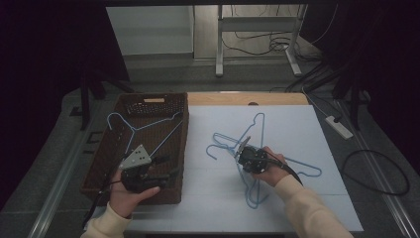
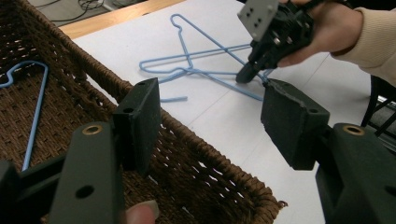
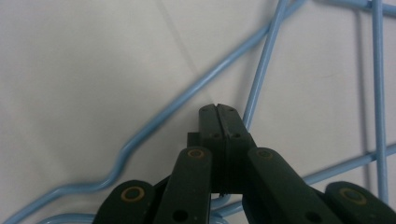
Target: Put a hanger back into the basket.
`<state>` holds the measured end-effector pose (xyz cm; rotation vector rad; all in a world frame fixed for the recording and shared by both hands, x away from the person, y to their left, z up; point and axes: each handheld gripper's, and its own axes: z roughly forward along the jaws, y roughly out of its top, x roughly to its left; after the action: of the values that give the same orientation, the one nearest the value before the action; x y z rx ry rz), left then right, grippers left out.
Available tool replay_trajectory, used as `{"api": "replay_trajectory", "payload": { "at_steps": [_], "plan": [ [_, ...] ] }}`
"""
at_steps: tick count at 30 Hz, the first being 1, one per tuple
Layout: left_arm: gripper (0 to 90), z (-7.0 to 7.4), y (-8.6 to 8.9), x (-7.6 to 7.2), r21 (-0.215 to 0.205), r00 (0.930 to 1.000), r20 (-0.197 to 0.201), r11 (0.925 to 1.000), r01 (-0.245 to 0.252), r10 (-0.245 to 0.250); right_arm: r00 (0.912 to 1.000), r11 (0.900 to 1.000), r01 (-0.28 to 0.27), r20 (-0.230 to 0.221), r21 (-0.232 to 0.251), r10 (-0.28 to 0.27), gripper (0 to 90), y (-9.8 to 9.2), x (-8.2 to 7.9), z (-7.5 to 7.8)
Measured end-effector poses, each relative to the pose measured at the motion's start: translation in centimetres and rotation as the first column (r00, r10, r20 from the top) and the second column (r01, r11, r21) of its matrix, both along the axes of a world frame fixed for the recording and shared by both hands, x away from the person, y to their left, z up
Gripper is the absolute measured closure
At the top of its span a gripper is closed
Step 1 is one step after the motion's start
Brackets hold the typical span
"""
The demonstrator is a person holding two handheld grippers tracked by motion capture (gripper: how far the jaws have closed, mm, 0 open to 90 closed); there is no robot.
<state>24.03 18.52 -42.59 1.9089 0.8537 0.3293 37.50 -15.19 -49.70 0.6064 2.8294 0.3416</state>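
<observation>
Several light blue wire hangers (image 1: 221,139) lie crossed on the white table cover. My right gripper (image 1: 241,148) is tipped down onto them, jaws shut. In the right gripper view its tips (image 3: 218,109) press together over the cover, hanger wires (image 3: 187,95) run beside and under them, and no wire shows between the tips. Another blue hanger (image 1: 141,129) lies in the brown wicker basket (image 1: 184,148). My left gripper (image 1: 166,167) hangs open over the basket's near right corner. In the left gripper view its pads (image 2: 137,123) stand wide apart above the rim (image 2: 201,135), nothing between them.
The basket fills the table's left side. A wooden table edge (image 1: 277,98) shows behind the white cover (image 1: 297,124). A power strip (image 1: 339,126) and black cables (image 1: 376,173) lie on the floor to the right. A metal desk frame (image 1: 257,29) stands farther back.
</observation>
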Motion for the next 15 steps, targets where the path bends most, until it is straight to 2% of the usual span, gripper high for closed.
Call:
{"api": "replay_trajectory", "payload": {
  "at_steps": [1, 2, 3, 7, 8, 9, 10, 12, 13, 15],
  "plan": [
    [38.0, 0.0, 0.0, 0.0, 0.001, 1.0000, 0.000, 1.0000, 0.000, 0.000, 0.9991, 0.999, 0.036, 0.023, 0.007, -0.036, 90.0, -0.3, 0.7, 0.0],
    [38.0, 0.0, 0.0, 0.0, 0.002, 1.0000, -0.001, 1.0000, 0.000, 0.000, 0.9991, 0.999, 0.036, 0.023, 0.007, -0.036, 90.0, -0.3, 0.7, 0.0],
    [38.0, -0.1, 0.0, 0.0, 0.004, 1.0000, -0.001, 1.0000, 0.000, 0.000, 0.9972, 0.998, 0.068, 0.030, 0.018, -0.068, 90.0, -0.6, 1.4, -0.1],
    [38.0, -0.1, -0.1, 0.1, 0.006, 1.0000, -0.002, 1.0000, 0.002, -0.002, 0.9939, 0.994, 0.100, 0.044, 0.039, -0.102, 90.0, -1.1, 1.9, -0.1],
    [38.0, -0.1, -0.1, 0.1, 0.005, 1.0000, -0.002, 1.0000, 0.002, -0.002, 0.9917, 0.992, 0.112, 0.057, 0.052, -0.115, 90.0, -1.5, 2.1, 0.1],
    [38.0, -0.1, -0.1, 0.1, 0.005, 1.0000, -0.001, 1.0000, 0.002, -0.002, 0.9914, 0.991, 0.116, 0.052, 0.072, -0.120, 90.0, -1.7, 2.1, 0.3],
    [38.0, -0.1, 0.0, 0.1, 0.004, 1.0000, -0.001, 1.0000, 0.000, 0.000, 0.9875, 0.985, 0.137, 0.063, 0.109, -0.145, 90.0, -2.8, 2.0, 1.2],
    [38.0, 0.0, 0.0, 0.0, 0.003, 1.0000, 0.000, 1.0000, 0.000, 0.000, 0.9848, 0.982, 0.147, 0.076, 0.117, -0.156, 90.0, -3.5, 1.9, 1.6],
    [38.0, 0.0, 0.0, 0.0, 0.003, 1.0000, 0.002, 1.0000, 0.000, 0.000, 0.9769, 0.975, 0.180, 0.092, 0.130, -0.193, 90.0, -5.3, 1.9, 2.2],
    [38.0, 0.0, 0.1, 0.0, 0.001, 1.0000, 0.002, 1.0000, -0.001, 0.001, 0.9665, 0.964, 0.229, 0.085, 0.136, -0.242, 90.0, -7.3, 1.9, 2.5]
  ]
}}
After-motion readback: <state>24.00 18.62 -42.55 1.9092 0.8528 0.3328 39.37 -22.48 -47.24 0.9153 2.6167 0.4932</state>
